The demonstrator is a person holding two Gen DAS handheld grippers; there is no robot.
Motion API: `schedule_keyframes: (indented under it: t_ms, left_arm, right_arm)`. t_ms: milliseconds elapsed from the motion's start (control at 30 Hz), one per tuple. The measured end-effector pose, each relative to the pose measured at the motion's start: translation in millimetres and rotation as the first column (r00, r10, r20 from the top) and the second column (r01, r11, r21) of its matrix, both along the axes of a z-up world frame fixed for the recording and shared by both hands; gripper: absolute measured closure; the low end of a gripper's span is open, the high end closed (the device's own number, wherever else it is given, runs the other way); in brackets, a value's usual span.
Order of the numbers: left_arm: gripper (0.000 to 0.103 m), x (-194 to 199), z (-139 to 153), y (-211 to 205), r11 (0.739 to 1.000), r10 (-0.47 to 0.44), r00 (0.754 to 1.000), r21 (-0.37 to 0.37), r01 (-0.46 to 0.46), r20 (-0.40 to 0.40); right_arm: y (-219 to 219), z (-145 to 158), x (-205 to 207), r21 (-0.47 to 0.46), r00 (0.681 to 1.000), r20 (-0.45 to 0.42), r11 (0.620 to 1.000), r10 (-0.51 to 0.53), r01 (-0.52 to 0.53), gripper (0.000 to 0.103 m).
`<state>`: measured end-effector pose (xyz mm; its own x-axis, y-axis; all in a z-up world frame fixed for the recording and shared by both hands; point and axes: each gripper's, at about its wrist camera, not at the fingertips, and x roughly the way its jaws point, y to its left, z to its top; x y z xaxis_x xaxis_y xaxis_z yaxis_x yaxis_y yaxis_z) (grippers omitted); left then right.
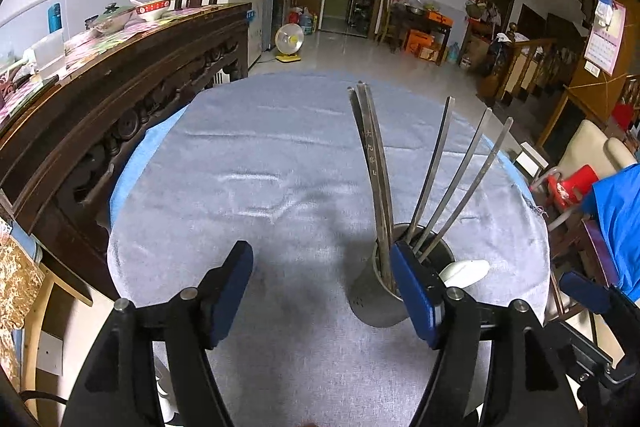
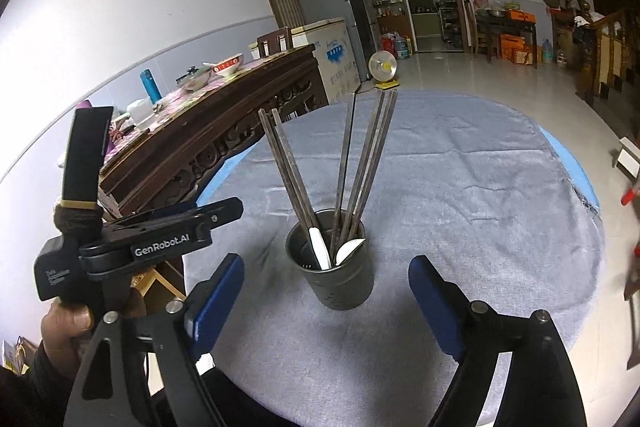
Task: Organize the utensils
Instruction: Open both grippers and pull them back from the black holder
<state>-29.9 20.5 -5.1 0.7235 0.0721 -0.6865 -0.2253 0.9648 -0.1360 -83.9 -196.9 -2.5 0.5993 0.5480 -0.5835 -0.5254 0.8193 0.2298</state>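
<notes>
Both the left gripper (image 1: 322, 291) and the right gripper (image 2: 326, 299) stand wide and hold nothing before the metal utensil cup (image 2: 332, 267) with chopsticks (image 2: 360, 163), the left one's body marked "GenRobot.AI".

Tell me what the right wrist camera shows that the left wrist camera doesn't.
Only the right wrist view shows the left gripper from outside, the hand holding it, and two white spoons in the cup. Only the left wrist view shows a wall calendar. Both show the metal cup holding chopsticks on the gray cloth, with both grippers open and empty.
</notes>
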Motion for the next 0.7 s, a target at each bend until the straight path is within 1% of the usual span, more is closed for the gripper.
schedule_keyframes:
  t_ms: [133, 267, 367, 500, 600, 700]
  left_arm:
    - [0.030, 0.5, 0.1, -1.0, 1.000, -0.003, 1.000, -0.011, 0.003, -0.001]
    - [0.016, -1.1, 1.3, -6.4, 1.000, -0.021, 1.000, -0.002, 0.021, 0.010]
    - [0.010, -1.3, 3.2, -8.8, 0.999, -0.023, 0.999, 0.023, 0.022, 0.023]
    - [0.009, -1.0, 5.1, -12.4, 0.999, -0.030, 0.999, 0.043, 0.029, 0.032]
    - [0.009, -2.1, 7.4, -18.4, 0.997, -0.034, 0.999, 0.072, 0.032, 0.034]
    - [0.008, -3.5, 9.1, -21.1, 0.996, -0.040, 0.998, 0.079, 0.037, 0.040]
  right_arm:
    - [0.5, -3.1, 2.4, -0.012, 1.000, -0.008, 1.000, -0.017, 0.017, 0.015]
    - [2.2, -4.2, 1.7, -0.031, 1.000, 0.001, 0.999, -0.027, 0.027, 0.015]
    - [3.8, -5.2, 1.2, -0.043, 1.000, 0.004, 0.999, -0.027, 0.027, 0.014]
    - [4.0, -3.7, -0.6, -0.048, 1.000, 0.012, 0.998, -0.029, 0.030, 0.014]
    - [5.1, -3.2, -1.5, -0.055, 0.999, 0.020, 0.998, -0.031, 0.032, 0.014]
    - [6.5, -3.5, -2.3, -0.059, 0.999, 0.021, 0.998, -0.029, 0.030, 0.013]
